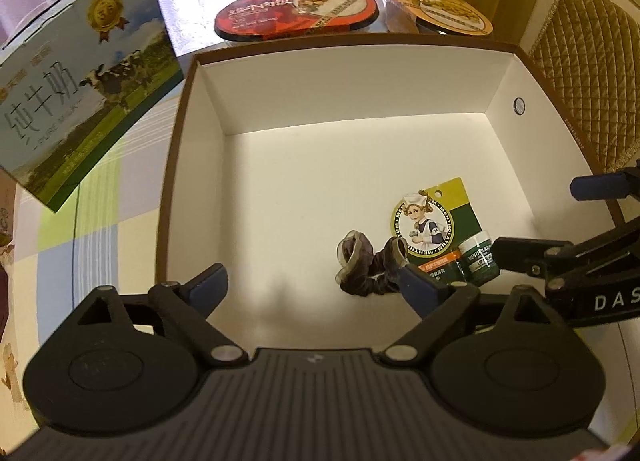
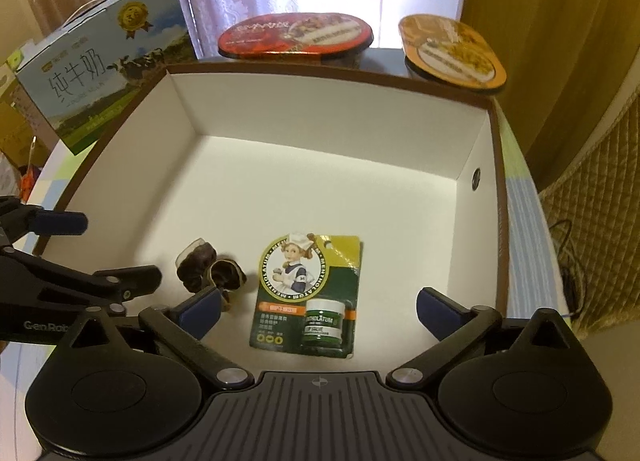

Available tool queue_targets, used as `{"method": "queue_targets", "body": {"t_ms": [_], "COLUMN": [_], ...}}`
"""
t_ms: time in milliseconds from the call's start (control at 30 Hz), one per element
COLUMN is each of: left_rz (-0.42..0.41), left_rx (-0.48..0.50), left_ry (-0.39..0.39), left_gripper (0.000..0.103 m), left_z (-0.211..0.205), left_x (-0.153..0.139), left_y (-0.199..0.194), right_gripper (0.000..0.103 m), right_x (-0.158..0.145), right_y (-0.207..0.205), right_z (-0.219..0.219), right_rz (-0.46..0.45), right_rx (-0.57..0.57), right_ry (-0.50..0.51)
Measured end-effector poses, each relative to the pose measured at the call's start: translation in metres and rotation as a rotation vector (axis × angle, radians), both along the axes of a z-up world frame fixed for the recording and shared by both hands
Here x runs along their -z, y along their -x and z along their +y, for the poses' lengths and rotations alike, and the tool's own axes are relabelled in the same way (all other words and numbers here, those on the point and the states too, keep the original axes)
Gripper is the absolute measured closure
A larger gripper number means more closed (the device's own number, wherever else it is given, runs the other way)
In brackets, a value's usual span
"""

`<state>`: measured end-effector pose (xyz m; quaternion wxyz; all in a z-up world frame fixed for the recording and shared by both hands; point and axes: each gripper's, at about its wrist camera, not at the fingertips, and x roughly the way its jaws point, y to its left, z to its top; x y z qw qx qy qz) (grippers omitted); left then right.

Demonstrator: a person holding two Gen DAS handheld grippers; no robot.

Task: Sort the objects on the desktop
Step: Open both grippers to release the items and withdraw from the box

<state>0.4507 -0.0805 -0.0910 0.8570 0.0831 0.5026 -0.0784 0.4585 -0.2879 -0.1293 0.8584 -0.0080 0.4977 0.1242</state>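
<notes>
The left gripper [image 1: 316, 281] hung over the near edge of the brown-rimmed box [image 1: 192, 73], its jaws spread wide and holding nothing. Just ahead of its right-hand finger lay a dark hair scrunchie [image 1: 360, 265] on the white floor of the box, and touching that, slightly further right, a carded lip balm pack [image 1: 440, 229] with its little green jar toward the near end. The right gripper [image 2: 316, 307] hovered alongside over the same near edge, jaws likewise wide apart and empty, with the lip balm pack [image 2: 308, 293] lying flat almost directly between its fingers and the scrunchie [image 2: 208, 267] just beyond its left-hand finger.

Both sorted items therefore sat inside the box, near its front wall; the rest of the box floor was bare. Behind the box stood two sealed instant-meal bowls, a red-lidded one [image 1: 296, 13] and an orange-lidded one [image 1: 436, 5], and a milk carton case [image 1: 80, 93] stood to the left on the checked tabletop [image 1: 100, 201].

By my reading, a placement into the box was just complete and both grippers were free. The next move would call for lifting clear of the rim and reaching for whatever loose object remained on the tabletop; none was visible within these views, so its location cannot be told.
</notes>
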Motion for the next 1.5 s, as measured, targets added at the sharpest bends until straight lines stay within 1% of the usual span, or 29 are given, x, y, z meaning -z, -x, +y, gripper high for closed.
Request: {"method": "queue_targets", "body": {"t_ms": [300, 700, 967, 1100, 1267, 1500], "left_rz": [-0.007, -0.037, -0.103, -0.151, -0.199, -0.242], "left_rx": [-0.035, -0.056, -0.053, -0.049, -0.033, -0.018], "left_ry": [-0.012, 0.005, 0.033, 0.021, 0.005, 0.023], "left_gripper": [0.009, 0.008, 0.008, 0.005, 0.005, 0.004], "left_z": [0.001, 0.003, 0.007, 0.009, 0.010, 0.017], "left_x": [-0.014, -0.040, -0.069, -0.082, -0.095, -0.108], "left_y": [0.018, 0.044, 0.071, 0.090, 0.111, 0.139], "right_gripper": [0.002, 0.002, 0.002, 0.002, 0.002, 0.002], "right_x": [-0.015, -0.036, -0.059, -0.068, -0.077, -0.086], "right_y": [0.014, 0.040, 0.066, 0.085, 0.108, 0.137], "right_z": [-0.010, -0.018, -0.023, -0.025, -0.025, -0.020], "right_rz": [-0.032, -0.068, -0.118, -0.144, -0.178, -0.205], "right_rx": [0.004, 0.018, 0.041, 0.051, 0.073, 0.094], "right_ry": [-0.021, -0.046, -0.075, -0.087, -0.099, -0.107]}}
